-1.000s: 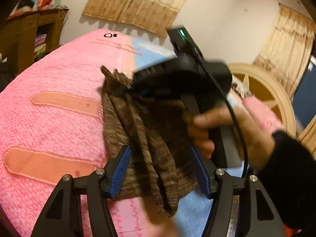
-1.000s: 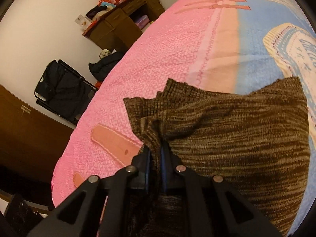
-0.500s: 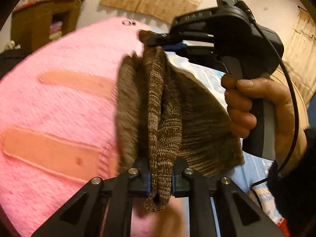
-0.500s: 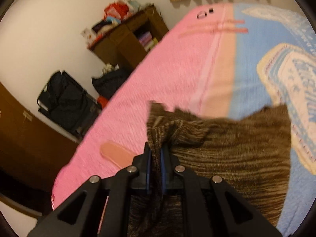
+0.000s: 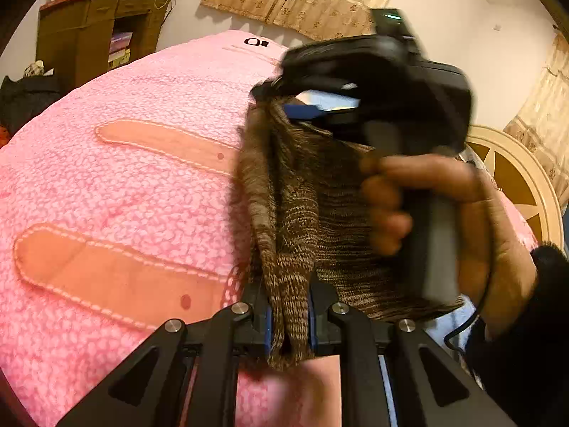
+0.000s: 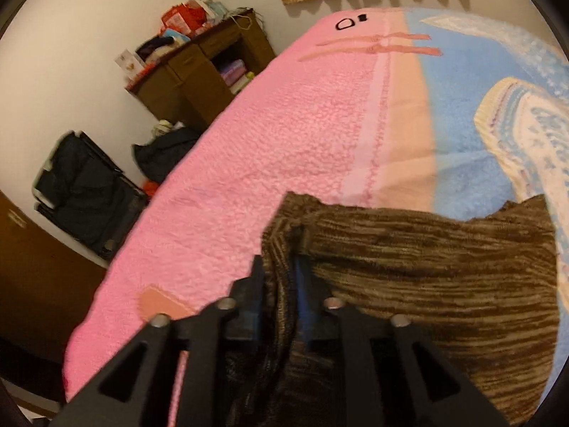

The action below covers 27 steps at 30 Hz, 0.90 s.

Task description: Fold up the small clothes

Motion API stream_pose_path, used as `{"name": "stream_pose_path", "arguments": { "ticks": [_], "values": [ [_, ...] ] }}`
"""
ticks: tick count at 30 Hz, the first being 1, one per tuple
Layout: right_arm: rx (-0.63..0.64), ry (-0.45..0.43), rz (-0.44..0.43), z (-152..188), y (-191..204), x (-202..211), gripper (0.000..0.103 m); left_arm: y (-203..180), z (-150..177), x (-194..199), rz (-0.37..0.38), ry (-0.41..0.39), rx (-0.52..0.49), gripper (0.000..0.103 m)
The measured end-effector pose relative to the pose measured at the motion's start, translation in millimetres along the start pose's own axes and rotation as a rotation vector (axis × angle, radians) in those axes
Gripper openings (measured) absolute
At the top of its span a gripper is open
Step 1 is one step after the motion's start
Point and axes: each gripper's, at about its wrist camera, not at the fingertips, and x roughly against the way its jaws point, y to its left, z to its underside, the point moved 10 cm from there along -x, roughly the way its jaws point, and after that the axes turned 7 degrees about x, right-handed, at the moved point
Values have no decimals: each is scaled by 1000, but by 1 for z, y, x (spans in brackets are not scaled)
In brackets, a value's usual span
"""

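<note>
A brown knit garment (image 5: 320, 220) hangs half lifted off the pink and blue bed blanket (image 5: 124, 185). My left gripper (image 5: 288, 313) is shut on a bunched fold at its near edge. In the left wrist view a hand (image 5: 426, 206) holds my right gripper (image 5: 275, 99) at the garment's far top edge, blurred. In the right wrist view the right gripper (image 6: 284, 284) has its jaws opening. A fold of the garment (image 6: 426, 267) lies loose between them, and one blue pad (image 6: 301, 281) is bare.
The blanket (image 6: 266, 142) covers the whole bed. A brown wooden cabinet (image 6: 206, 71) with clutter on top stands by the wall past the bed. A black bag (image 6: 81, 192) sits on the floor beside it. A round wooden headboard (image 5: 512, 178) is at the right.
My left gripper, open around the garment a second ago, has shut on its near fold. My right gripper, shut on the far fold until now, has parted its jaws.
</note>
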Motion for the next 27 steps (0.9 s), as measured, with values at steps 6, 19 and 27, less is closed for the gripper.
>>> {"name": "stream_pose_path", "arguments": {
  "ticks": [6, 19, 27],
  "values": [
    [59, -184, -25, -12, -4, 101, 64, 8, -15, 27, -123, -88, -55, 24],
    [126, -129, 151, 138, -36, 160, 28, -49, -56, -23, -195, -94, -215, 25],
    [143, -63, 150, 179, -46, 149, 27, -7, -50, -49, -294, -48, -161, 24]
  ]
}}
